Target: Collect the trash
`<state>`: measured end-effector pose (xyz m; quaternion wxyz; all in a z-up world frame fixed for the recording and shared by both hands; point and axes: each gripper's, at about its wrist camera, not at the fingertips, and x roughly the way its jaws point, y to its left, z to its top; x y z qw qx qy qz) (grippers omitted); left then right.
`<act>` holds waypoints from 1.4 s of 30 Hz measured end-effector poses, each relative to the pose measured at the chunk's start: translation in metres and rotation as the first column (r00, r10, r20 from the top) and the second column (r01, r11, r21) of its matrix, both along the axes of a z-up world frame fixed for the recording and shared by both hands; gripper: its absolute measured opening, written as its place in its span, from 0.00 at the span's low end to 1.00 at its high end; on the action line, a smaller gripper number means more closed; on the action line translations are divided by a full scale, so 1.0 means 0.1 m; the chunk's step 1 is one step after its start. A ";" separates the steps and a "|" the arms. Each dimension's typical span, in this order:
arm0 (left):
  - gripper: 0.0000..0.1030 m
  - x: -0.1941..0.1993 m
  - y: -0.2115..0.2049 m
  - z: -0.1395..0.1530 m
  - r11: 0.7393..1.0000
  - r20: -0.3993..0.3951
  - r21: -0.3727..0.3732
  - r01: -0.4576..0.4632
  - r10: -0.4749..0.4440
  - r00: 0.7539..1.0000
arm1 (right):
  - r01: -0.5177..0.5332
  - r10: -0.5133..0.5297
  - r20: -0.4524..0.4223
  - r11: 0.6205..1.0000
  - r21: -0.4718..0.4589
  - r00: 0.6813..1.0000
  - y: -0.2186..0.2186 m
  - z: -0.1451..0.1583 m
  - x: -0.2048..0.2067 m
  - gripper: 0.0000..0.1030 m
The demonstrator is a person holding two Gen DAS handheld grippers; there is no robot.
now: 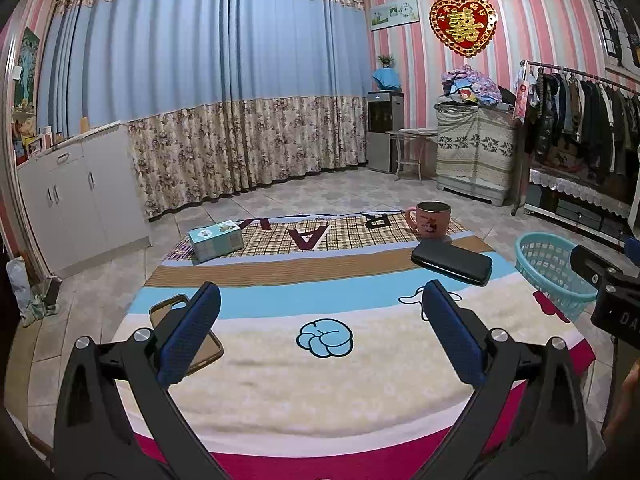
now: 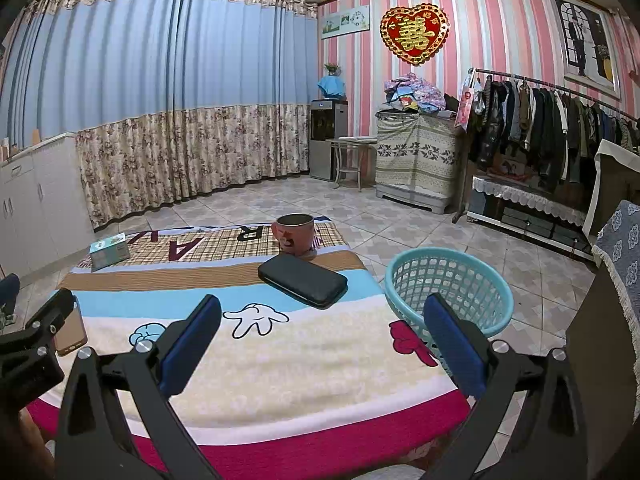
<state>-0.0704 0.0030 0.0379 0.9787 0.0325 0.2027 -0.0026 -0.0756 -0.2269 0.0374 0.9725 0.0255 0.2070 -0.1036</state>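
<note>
A table under a striped cartoon blanket carries a small teal box, a pink mug, a black case and a brown phone case. A turquoise mesh basket stands at the table's right edge; I see nothing in it. My left gripper is open and empty over the near blanket. My right gripper is open and empty, its right finger in front of the basket.
White cabinets stand at the left, a curtain at the back. A water dispenser, a covered chest and a clothes rack line the right wall. A chair with blue cloth is at the far right.
</note>
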 end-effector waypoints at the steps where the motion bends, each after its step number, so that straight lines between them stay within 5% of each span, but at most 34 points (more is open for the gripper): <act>1: 0.95 0.01 0.01 0.00 1.000 -0.001 -0.001 0.000 0.000 1.000 | -0.001 0.001 -0.001 1.000 0.000 1.000 0.00 0.00 0.00 0.96; 42: 0.95 0.02 0.04 0.00 1.000 0.002 0.001 -0.003 0.003 1.000 | -0.009 0.009 0.005 1.000 -0.003 1.000 0.14 0.03 0.03 0.96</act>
